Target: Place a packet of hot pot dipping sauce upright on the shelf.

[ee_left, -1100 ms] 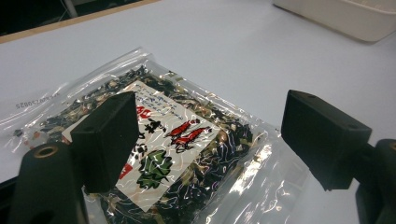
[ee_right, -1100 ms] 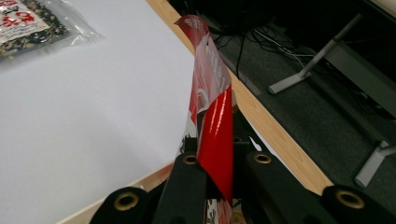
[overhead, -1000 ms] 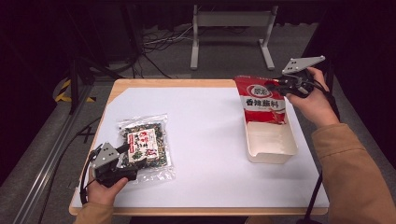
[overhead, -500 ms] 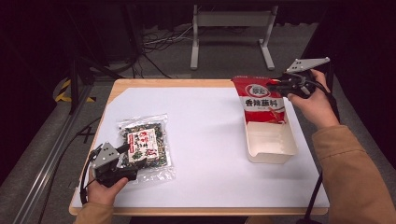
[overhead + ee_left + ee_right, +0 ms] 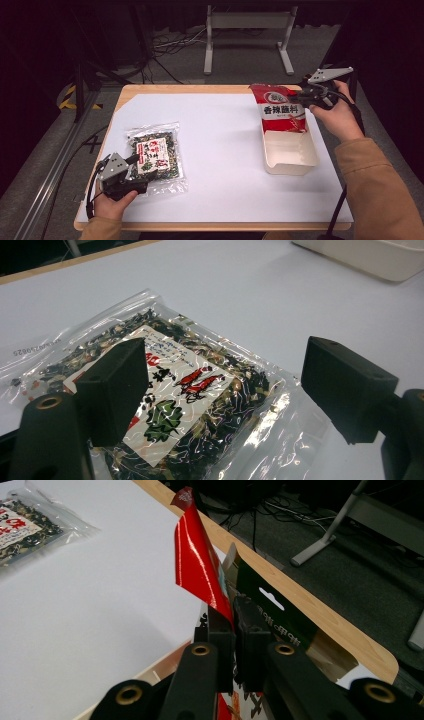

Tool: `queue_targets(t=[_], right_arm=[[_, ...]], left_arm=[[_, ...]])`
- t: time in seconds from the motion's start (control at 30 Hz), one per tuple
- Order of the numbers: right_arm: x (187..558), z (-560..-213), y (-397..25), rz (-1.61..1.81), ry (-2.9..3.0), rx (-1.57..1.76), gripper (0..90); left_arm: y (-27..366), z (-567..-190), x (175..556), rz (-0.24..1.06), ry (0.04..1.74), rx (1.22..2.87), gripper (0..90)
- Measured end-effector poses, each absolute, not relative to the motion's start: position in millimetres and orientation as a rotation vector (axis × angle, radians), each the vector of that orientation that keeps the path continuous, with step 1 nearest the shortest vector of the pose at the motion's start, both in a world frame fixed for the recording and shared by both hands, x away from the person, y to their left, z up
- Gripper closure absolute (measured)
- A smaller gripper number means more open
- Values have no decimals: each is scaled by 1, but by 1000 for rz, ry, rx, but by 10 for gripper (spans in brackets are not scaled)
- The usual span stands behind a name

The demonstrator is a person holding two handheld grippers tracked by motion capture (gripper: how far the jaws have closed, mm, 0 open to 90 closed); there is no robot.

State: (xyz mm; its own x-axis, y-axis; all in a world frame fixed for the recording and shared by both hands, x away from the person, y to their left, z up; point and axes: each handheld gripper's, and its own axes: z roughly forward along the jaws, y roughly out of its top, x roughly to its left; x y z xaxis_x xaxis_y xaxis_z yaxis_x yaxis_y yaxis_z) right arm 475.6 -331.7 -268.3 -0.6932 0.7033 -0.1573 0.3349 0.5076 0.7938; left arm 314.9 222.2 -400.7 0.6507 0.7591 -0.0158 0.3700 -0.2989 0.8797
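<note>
A clear packet of dark dried spices [image 5: 156, 156] with a red and white label lies flat at the table's front left. My left gripper [image 5: 131, 169] is open at its near edge, one jaw over the packet [image 5: 190, 405] and the other beside it. A red seasoning packet [image 5: 278, 108] is held lifted over the far end of a white tray [image 5: 291, 155] at the right. My right gripper [image 5: 305, 93] is shut on that red packet's top edge [image 5: 200, 565].
A white sheet [image 5: 220, 150] covers the wooden table. Behind the red packet in the right gripper view a dark green packet with a hang hole [image 5: 272, 612] shows near the table's far edge [image 5: 310, 605]. A metal stand [image 5: 247, 35] is on the floor beyond.
The right gripper has lifted the red packet a little, so it stands more upright over the tray. The left gripper has stayed where it was.
</note>
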Motion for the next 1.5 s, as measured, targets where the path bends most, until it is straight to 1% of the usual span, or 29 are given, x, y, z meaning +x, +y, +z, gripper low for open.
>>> queue_targets(t=[0.13, 0.3, 0.37, 0.43, 0.6, 0.73, 0.8, 0.9, 1.13, 1.2, 1.27, 1.3, 1.5], right_arm=[[477, -272, -337, 1040, 2256, 865, 766], [479, -277, -342, 1033, 2256, 898, 763], [479, -281, -344, 1029, 2254, 924, 723], [480, -284, -348, 1022, 2235, 950, 655], [480, -293, -358, 1024, 2228, 1018, 591], [475, -301, -365, 1043, 2231, 1069, 560], [472, -306, -368, 1061, 2239, 1093, 562], [468, -313, -371, 1058, 2277, 1120, 611], [466, -327, -372, 992, 2319, 1146, 626], [466, -330, -372, 958, 2332, 1160, 657], [466, -333, -372, 916, 2334, 1148, 727], [466, -334, -371, 891, 2333, 1155, 742], [468, -337, -367, 812, 2310, 1081, 779]], left_arm=[[222, -401, 315, 510, 890, 1909, 195], [221, -401, 315, 508, 890, 1910, 195], [222, -401, 315, 508, 890, 1909, 195], [222, -401, 315, 507, 891, 1908, 195], [222, -401, 315, 508, 889, 1911, 195], [221, -401, 315, 509, 890, 1909, 195], [221, -401, 315, 509, 890, 1910, 195], [220, -402, 315, 508, 891, 1910, 195], [220, -402, 315, 507, 892, 1914, 195], [221, -402, 315, 507, 892, 1913, 195], [221, -402, 315, 506, 891, 1910, 195], [221, -402, 315, 506, 893, 1910, 195], [220, -401, 315, 507, 892, 1910, 195]])
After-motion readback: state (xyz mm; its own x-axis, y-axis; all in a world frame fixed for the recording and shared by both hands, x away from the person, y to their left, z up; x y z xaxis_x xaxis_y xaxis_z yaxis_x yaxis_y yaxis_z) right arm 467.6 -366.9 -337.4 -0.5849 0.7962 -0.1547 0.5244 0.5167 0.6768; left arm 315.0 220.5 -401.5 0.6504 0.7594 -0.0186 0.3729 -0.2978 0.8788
